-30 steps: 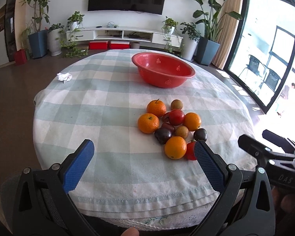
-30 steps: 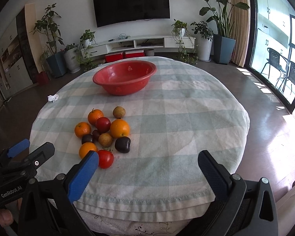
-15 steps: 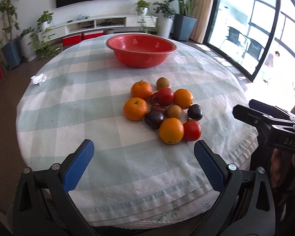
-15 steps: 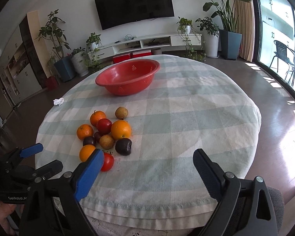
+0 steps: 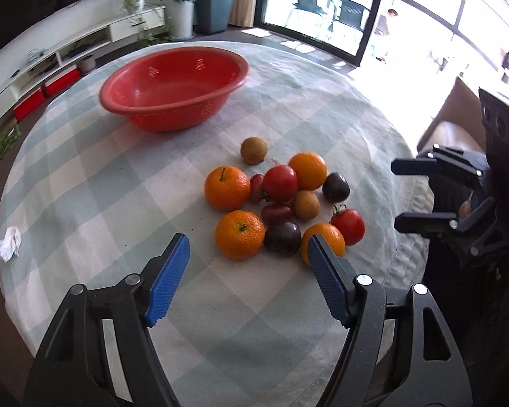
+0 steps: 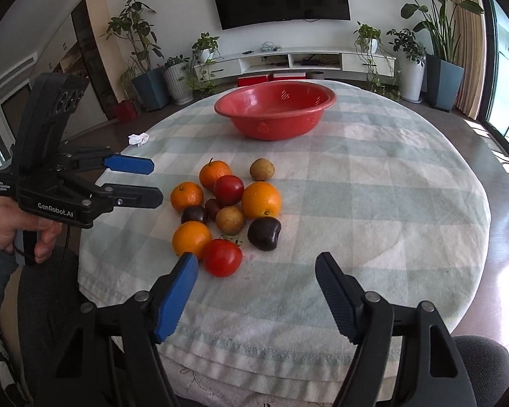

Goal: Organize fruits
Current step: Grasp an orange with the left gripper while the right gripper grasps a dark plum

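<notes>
A pile of several fruits lies on the checked tablecloth [image 5: 85, 186]: oranges [image 5: 240, 234], tomatoes [image 6: 221, 257], dark plums [image 6: 264, 233] and small brown fruits [image 5: 253, 150]. Beyond the pile stands an empty red perforated bowl [image 5: 173, 88] [image 6: 275, 108]. My left gripper [image 5: 247, 242] [image 6: 156, 182] hovers at the pile's near edge, its jaws closing with nothing pressed between the blue pads; the nearest orange lies just past its tips. My right gripper [image 6: 256, 259] [image 5: 397, 194] hangs over the cloth in front of the pile, jaws also closing on nothing, the front tomato beside its left fingertip.
A crumpled white tissue [image 5: 8, 244] [image 6: 138, 139] lies near the table's far left edge. The round table's rim runs close under both grippers. A hand [image 6: 6, 224] grips the left tool. Plants, a TV shelf and glass doors ring the room.
The left gripper has swung in toward the fruit and rolled, so the pile now looks larger and tilted. Both grippers' jaws have narrowed. The right gripper has edged slightly closer.
</notes>
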A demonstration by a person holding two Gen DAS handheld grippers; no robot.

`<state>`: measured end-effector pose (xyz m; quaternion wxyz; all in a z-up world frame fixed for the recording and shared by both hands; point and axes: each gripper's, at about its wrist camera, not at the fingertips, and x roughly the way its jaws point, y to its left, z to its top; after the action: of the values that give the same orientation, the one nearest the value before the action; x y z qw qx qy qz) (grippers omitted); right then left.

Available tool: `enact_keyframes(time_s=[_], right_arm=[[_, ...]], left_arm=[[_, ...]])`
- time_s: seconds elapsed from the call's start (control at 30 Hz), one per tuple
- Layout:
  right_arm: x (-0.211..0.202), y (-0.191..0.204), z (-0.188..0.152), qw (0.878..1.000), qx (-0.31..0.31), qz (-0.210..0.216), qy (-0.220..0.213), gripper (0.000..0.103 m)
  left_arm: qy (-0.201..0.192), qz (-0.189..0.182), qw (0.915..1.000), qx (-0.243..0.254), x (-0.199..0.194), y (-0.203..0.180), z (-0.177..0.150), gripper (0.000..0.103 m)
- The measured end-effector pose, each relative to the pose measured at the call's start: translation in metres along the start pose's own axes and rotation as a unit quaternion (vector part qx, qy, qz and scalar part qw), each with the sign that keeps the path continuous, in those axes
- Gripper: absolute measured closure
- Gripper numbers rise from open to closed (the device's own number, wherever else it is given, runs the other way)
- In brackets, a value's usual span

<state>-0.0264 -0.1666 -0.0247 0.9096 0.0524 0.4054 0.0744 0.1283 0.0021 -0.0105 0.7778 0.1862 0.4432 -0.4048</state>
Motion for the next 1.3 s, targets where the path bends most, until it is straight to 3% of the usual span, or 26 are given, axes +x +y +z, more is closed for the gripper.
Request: enact_keyframes(time_s=[0.1, 0.37, 0.9, 1.03, 1.17, 1.3], right_arm=[[0.0, -0.003, 0.001, 1.0, -0.003, 0.006, 0.004, 0.029], [0.007, -0.007, 0.005, 1.0, -0.011, 0.016, 0.02, 0.033], [0.016, -0.011, 0.011, 0.999, -0.023, 0.019, 0.031, 0.033], [0.018, -0.012, 0.011, 0.999, -0.02, 0.019, 0.032, 0.033], [0.019, -0.013, 0.011, 0.999, -0.018, 0.02, 0.034, 0.033], [0.02, -0.013, 0.011, 0.999, -0.017, 0.021, 0.035, 0.033]], left_arm=[[0.03, -0.014, 0.9983, 0.049, 0.014, 0.003, 0.004, 0.04], [0.053, -0.054, 0.9907, 0.113, 0.035, 0.001, 0.008, 0.052], [0.046, -0.132, 0.9835, 0.116, 0.038, 0.025, 0.019, 0.052], [0.055, -0.121, 0.9851, 0.11, 0.043, 0.029, 0.018, 0.053], [0.059, -0.127, 0.9841, 0.109, 0.049, 0.026, 0.015, 0.068], [0.057, -0.129, 0.9842, 0.108, 0.05, 0.026, 0.014, 0.068]])
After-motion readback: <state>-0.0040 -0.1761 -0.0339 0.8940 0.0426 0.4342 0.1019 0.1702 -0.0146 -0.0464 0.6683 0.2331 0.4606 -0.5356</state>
